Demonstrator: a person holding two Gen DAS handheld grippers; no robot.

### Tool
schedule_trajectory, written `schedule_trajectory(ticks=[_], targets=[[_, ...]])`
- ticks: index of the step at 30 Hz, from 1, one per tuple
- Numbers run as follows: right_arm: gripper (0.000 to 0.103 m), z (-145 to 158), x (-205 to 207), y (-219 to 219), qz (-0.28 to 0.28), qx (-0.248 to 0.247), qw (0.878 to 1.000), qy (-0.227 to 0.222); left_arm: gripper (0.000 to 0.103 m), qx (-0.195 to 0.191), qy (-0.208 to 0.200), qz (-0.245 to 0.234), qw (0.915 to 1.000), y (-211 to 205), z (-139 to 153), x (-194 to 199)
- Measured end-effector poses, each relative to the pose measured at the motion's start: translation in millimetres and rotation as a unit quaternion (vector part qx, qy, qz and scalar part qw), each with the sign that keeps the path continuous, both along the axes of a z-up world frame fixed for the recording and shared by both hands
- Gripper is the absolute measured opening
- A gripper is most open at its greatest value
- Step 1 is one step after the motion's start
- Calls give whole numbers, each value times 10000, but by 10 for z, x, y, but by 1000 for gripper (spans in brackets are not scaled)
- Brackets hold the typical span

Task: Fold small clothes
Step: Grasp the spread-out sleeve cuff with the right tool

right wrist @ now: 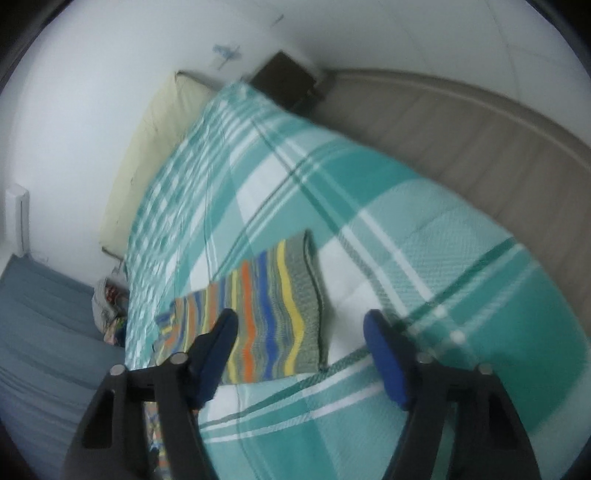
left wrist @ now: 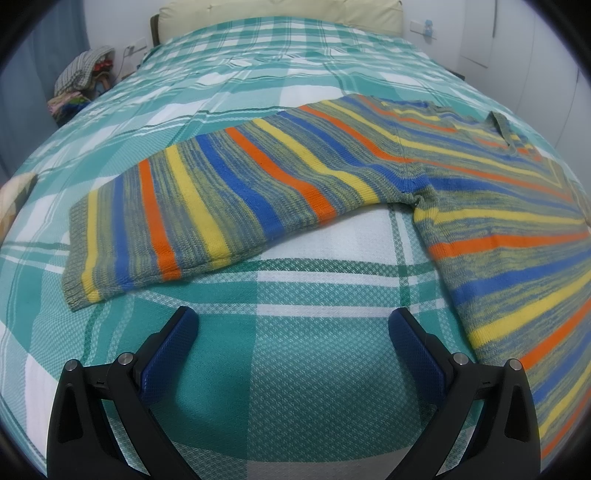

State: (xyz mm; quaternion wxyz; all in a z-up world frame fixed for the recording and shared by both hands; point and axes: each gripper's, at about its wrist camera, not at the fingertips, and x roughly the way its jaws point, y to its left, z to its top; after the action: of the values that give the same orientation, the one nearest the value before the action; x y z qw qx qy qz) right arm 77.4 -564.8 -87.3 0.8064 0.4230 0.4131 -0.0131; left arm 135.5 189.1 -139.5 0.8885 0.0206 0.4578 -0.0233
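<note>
Bed [left wrist: 258, 74] covered by teal-and-white plaid bedspread [left wrist: 280, 369], weave textured, spread flat. Cream padded headboard [left wrist: 280, 14] at far end against white wall [left wrist: 461, 22]. Small blue figure [left wrist: 428, 27] stuck on wall beside headboard. Heap of mixed fabrics [left wrist: 83, 81] beside bed at far left, checked cloth on top. White wall sockets [left wrist: 135, 47] just behind heap. Right wrist view blurred: grey-brown floor [right wrist: 461, 122] along bed edge, dark brown nightstand [right wrist: 286, 79] by headboard, blue-grey curtain [right wrist: 44, 332] at left.

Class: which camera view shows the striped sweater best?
The left wrist view: the sweater lies sharp there, one sleeve and much of the body spread flat on the bed. The right wrist view is blurred and shows only a sleeve end.
</note>
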Motion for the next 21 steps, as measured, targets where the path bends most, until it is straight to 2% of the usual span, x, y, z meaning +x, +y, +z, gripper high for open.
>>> schedule_trajectory(ticks=[1, 4, 9, 11, 13, 14, 17, 19, 21], targets=[[61, -23, 53, 5, 96, 4, 10000, 7, 103, -6, 1, 1, 10000, 1, 1, 3], [59, -19, 206, -3, 250, -178, 9995, 63, 103, -15, 0, 1, 10000, 0, 1, 2], [52, -166, 418, 4, 510, 26, 9984, 249, 103, -14, -19, -2, 10000, -6, -1, -5], [37, -211, 458, 29, 559, 98, 9980, 285, 103, -43, 10, 6, 10000, -6, -6, 12], [2, -296, 561, 67, 669, -43, 9966, 475, 103, -13, -19, 10, 10000, -21, -6, 4], [2, -309, 574, 100, 697, -221, 9957, 570, 103, 9, -26, 10, 10000, -32, -5, 1], [2, -99, 561, 179, 589, -742, 9940, 551, 103, -19, -14, 16, 10000, -36, -10, 4], [2, 273, 593, 373, 657, -1287, 9889, 357, 103, 30, -19, 15, 10000, -38, -8, 0], [2, 725, 671, 713, 967, -1716, 9804, 23, 103, 81, -16, 21, 10000, -37, -10, 3]])
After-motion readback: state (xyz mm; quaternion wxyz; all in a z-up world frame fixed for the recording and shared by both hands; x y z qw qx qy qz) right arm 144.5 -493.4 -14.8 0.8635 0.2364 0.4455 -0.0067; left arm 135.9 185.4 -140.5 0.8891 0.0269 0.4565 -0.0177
